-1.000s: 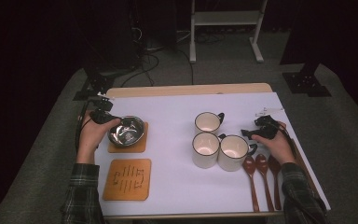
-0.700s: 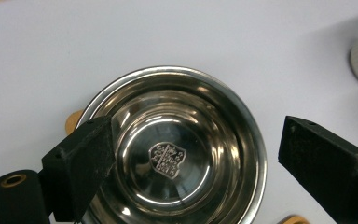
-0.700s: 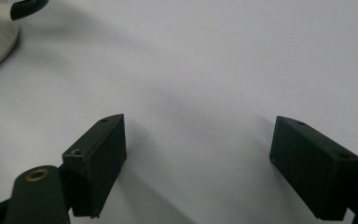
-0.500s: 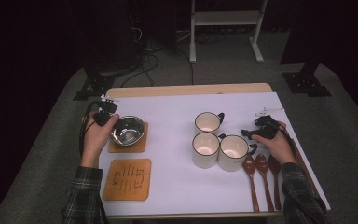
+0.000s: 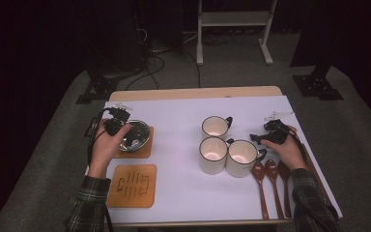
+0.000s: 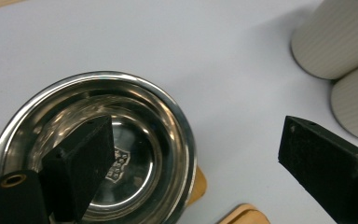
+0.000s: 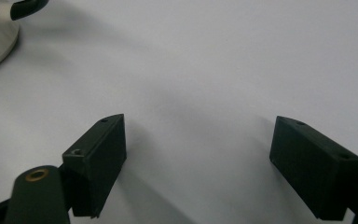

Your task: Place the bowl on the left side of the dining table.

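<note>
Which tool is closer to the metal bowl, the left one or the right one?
Left. The left tool hangs open over the metal bowl, one pad above its inside. The right tool is far across the table, beside the mugs.

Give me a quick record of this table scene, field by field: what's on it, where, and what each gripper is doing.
left gripper: open, one jaw over the steel bowl, the other outside its rim, nothing gripped
steel bowl: empty, sits on the far wooden coaster
near wooden coaster: bare, dark line pattern
white mugs: three, clustered at centre, black rims and handles
wooden spoons: three, side by side near the right edge
right gripper: open, empty, over bare white table beside the mugs
</note>
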